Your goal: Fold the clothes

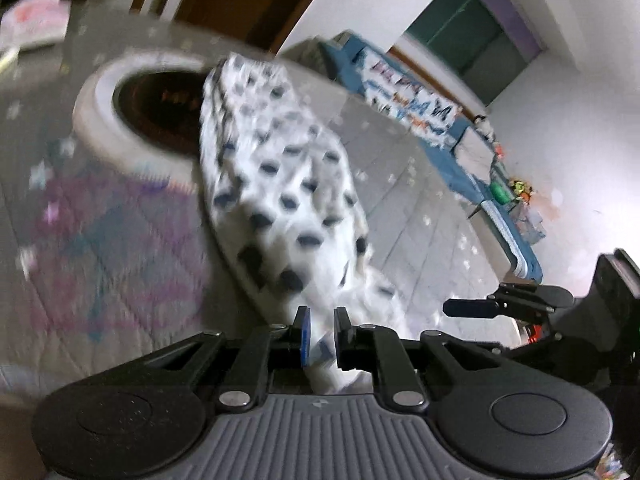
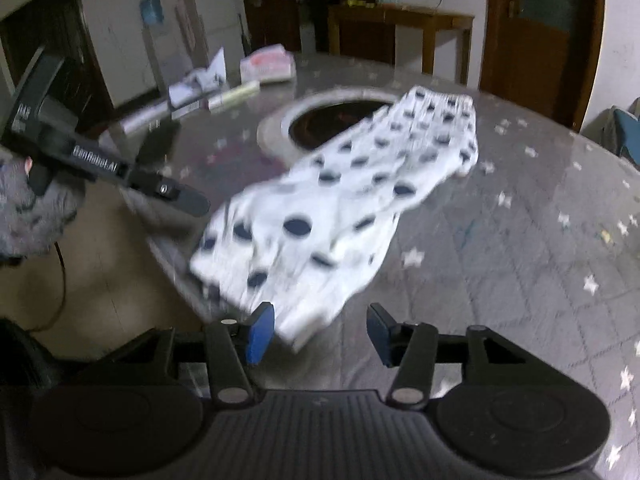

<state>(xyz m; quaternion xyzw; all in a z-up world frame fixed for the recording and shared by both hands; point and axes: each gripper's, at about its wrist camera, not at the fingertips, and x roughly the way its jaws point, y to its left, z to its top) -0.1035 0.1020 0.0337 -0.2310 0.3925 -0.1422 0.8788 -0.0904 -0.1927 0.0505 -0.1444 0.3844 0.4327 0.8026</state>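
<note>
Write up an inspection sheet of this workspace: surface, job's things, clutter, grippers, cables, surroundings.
Surface: round table under a grey star-print quilted cover, with a ringed round opening in the middle.
Job's things: white garment with dark dots, stretched from the opening's edge toward the near edge; image blurred.
Clutter: pink-white packet, papers and a long roll at the far side.
Grippers: left gripper shut on the garment's near end; right gripper open, pads clear of the cloth.
Cables: a thin dark cable hangs below the person's sleeve.
Surroundings: wooden side table, door, blue bench.
</note>
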